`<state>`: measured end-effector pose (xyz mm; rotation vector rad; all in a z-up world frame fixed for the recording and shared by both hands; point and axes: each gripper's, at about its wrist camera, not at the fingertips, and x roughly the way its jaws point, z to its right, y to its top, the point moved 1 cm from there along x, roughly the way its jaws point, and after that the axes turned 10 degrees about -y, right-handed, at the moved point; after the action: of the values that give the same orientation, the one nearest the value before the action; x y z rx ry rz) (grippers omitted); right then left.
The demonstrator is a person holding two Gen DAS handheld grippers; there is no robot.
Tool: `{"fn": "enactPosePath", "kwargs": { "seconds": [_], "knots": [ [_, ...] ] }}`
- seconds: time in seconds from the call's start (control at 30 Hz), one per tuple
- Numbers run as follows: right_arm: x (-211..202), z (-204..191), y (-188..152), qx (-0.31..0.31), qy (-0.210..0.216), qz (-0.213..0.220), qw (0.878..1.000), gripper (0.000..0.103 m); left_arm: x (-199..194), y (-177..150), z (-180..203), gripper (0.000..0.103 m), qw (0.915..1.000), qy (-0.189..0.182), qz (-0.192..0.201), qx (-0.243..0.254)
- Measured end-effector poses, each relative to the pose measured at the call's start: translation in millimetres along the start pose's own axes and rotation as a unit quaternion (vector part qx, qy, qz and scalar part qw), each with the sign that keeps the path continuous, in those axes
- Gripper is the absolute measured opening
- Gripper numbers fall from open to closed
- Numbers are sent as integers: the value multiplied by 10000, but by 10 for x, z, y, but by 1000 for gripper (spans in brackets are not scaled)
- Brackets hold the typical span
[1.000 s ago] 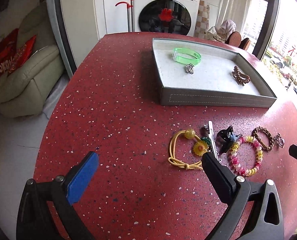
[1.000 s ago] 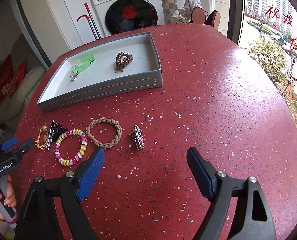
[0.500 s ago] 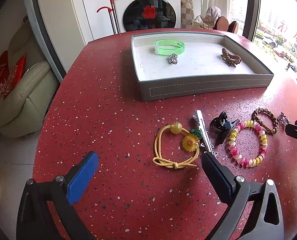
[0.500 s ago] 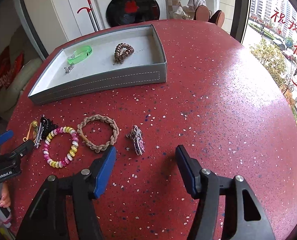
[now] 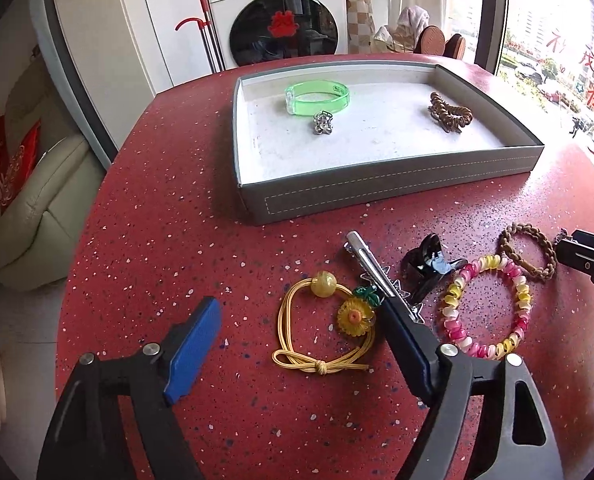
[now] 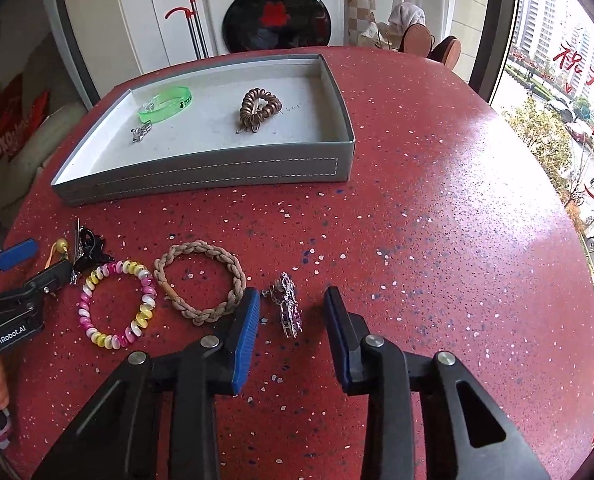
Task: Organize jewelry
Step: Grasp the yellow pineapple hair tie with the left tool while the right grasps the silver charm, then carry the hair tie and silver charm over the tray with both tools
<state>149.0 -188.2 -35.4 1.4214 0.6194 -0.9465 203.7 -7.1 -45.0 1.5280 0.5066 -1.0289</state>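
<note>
A grey tray (image 5: 377, 190) (image 6: 201, 178) on the red table holds a green bangle (image 5: 317, 96), a small silver charm (image 5: 323, 123) and a brown coil tie (image 5: 451, 114). In front of it lie a yellow cord tie with a flower (image 5: 325, 328), a silver clip (image 5: 371, 266), a black claw clip (image 5: 429, 264), a pink-yellow coil bracelet (image 5: 485, 308) (image 6: 117, 304), a braided tan bracelet (image 6: 201, 280) and a pink jewelled brooch (image 6: 289, 308). My left gripper (image 5: 301, 340) is open around the yellow tie. My right gripper (image 6: 291, 320) is open, its fingers either side of the brooch.
A washing machine (image 5: 281, 16) and red-handled poles (image 5: 205, 40) stand beyond the table's far edge. A sofa (image 5: 25, 200) is at the left. Chairs (image 6: 429, 42) and a window are at the far right. Bare red tabletop (image 6: 457, 220) lies right of the tray.
Both grippers have moved forward and lower toward the jewelry. The right jaws have narrowed and now straddle the brooch. The left gripper has closed in on the yellow tie.
</note>
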Motion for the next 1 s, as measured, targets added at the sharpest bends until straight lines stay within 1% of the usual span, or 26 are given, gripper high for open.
{"fn": "enactPosePath", "kwargs": {
  "seconds": [0.03, 0.1, 0.13, 0.2, 0.23, 0.27, 0.3, 0.43, 0.67, 0.87, 1.0],
  "knots": [
    [-1, -2, -1, -9, 8, 2, 10000, 27, -4, 3, 6, 90, 10000, -27, 13, 12],
    [-6, -2, -4, -2, 32, 5, 10000, 19, -12, 4, 21, 78, 9999, -126, 13, 27],
    [-8, 2, -7, 7, 32, 6, 10000, 15, -18, 4, 32, 74, 9999, -137, 23, 47],
    [-10, 10, -15, 26, 38, 14, 10000, 13, -25, 4, 57, 58, 9997, -216, 19, 87],
    [-9, 18, -17, 43, 33, 18, 10000, 12, -27, 2, 68, 54, 9995, -303, 8, 93],
    [-16, 30, -22, 67, 24, 29, 10000, 11, -32, -1, 83, 43, 9994, -320, 12, 129],
    [-21, 45, -25, 94, 19, 45, 9999, 11, -32, -5, 99, 37, 9994, -292, 6, 207],
    [-71, 120, -19, 231, 115, 66, 9996, 10, -57, -27, 95, 36, 9988, -411, 15, 265],
    [-238, 183, -19, 314, 357, 182, 9987, 10, -238, -60, -44, 36, 9974, -705, 171, -17],
    [-365, 191, 21, 391, 622, 238, 9970, 10, -395, -43, -118, 36, 9961, -801, 312, -184],
    [-455, 170, 123, 393, 752, 333, 9958, 10, -489, 12, -105, 36, 9954, -845, 418, -178]
  ]
}}
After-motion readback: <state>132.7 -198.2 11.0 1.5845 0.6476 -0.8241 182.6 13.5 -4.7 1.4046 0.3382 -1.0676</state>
